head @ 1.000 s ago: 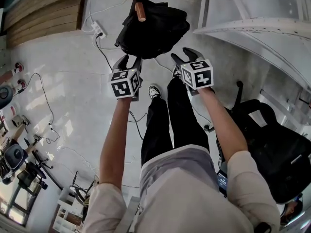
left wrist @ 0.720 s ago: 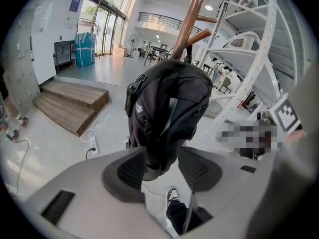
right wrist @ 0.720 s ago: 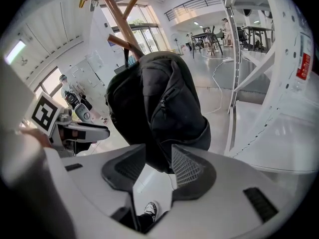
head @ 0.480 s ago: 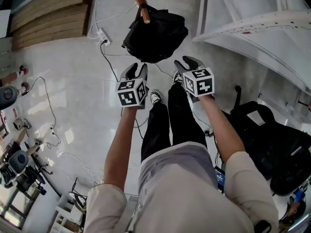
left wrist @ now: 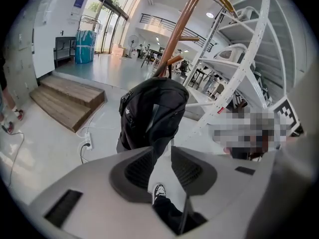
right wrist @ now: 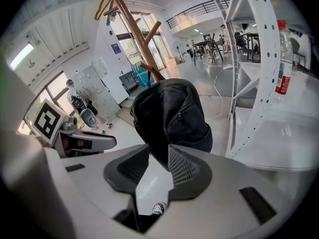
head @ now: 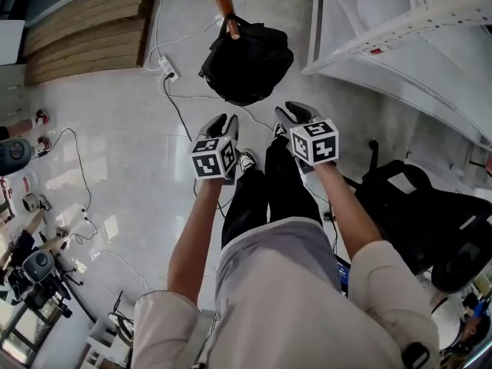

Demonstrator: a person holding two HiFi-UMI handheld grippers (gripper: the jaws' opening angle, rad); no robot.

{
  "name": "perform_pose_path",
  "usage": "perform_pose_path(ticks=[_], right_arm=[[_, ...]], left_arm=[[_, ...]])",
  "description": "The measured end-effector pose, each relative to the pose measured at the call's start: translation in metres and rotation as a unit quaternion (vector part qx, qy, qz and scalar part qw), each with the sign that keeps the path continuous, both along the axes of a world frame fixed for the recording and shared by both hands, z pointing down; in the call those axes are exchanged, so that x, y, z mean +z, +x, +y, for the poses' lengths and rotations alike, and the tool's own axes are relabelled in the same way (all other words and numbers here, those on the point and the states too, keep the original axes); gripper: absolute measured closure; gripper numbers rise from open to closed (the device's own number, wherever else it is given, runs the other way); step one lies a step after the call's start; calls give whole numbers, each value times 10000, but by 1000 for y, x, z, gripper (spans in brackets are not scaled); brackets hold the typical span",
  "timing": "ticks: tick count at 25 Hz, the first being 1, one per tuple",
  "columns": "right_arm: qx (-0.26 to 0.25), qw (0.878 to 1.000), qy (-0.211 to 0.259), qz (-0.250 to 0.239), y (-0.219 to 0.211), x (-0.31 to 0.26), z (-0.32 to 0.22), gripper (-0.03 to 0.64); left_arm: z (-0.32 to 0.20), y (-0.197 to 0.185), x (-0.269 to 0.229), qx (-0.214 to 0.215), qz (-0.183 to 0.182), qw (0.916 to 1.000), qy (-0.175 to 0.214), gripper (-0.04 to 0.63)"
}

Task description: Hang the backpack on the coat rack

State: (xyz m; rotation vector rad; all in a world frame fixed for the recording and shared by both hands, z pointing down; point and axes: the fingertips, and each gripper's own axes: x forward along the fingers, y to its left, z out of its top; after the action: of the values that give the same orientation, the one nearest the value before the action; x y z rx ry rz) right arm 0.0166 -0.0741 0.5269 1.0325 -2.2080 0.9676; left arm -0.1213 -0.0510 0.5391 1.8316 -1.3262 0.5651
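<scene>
A black backpack (head: 246,60) hangs by its top loop from a peg of the brown wooden coat rack (head: 225,6), clear of the floor. My left gripper (head: 223,121) and right gripper (head: 290,112) are side by side, a short way back from the bag, touching nothing. In the left gripper view the backpack (left wrist: 152,113) hangs beyond my left gripper (left wrist: 162,156), whose jaws are closing with nothing between them. In the right gripper view the backpack (right wrist: 172,116) hangs below the rack pole (right wrist: 132,24), and my right gripper (right wrist: 158,158) is also closing on nothing.
White shelving (head: 400,44) stands to the right, with a water bottle (right wrist: 284,63) on it. A black office chair (head: 430,229) is at my right side. A power strip (head: 165,69) and cables lie on the floor to the left, near wooden steps (head: 84,21).
Both grippers have drawn back from the backpack towards my body, and their jaws have narrowed. The backpack stays hanging on the peg.
</scene>
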Motion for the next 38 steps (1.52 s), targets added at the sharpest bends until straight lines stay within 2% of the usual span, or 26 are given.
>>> perform_pose_path(ticks=[6,10,15,21,26,30,32,36,38], right_arm=[[-132,9998,128,-13,-4,-25,24,503],[-37,9996,161,207,3,-40,38,515],[41,9997,117,207,8,-56,59,538],[146,9997,137,120,14,-79,80,565],[20,9994,272,217,14,-98,92,566],[126,9995,254,102,11,-116,106,568],[105,9994,310,77,9,-126,113,568],[116,9990,419,122,2,-142,125,570],[102,9989,451,63,0,-149,128,572]], left_arm=[[25,1,-22,44,65,9999,85,508],[40,3,-34,174,56,9997,155,525],[55,9,-61,185,544,9973,453,526],[74,11,-84,286,619,9961,562,561],[88,11,-100,296,724,9949,636,563],[103,2,-117,184,789,9924,926,574],[109,-3,-128,14,966,9893,1092,578],[117,-12,-149,-319,1855,9754,1148,578],[118,-12,-159,-297,1936,9729,1228,578]])
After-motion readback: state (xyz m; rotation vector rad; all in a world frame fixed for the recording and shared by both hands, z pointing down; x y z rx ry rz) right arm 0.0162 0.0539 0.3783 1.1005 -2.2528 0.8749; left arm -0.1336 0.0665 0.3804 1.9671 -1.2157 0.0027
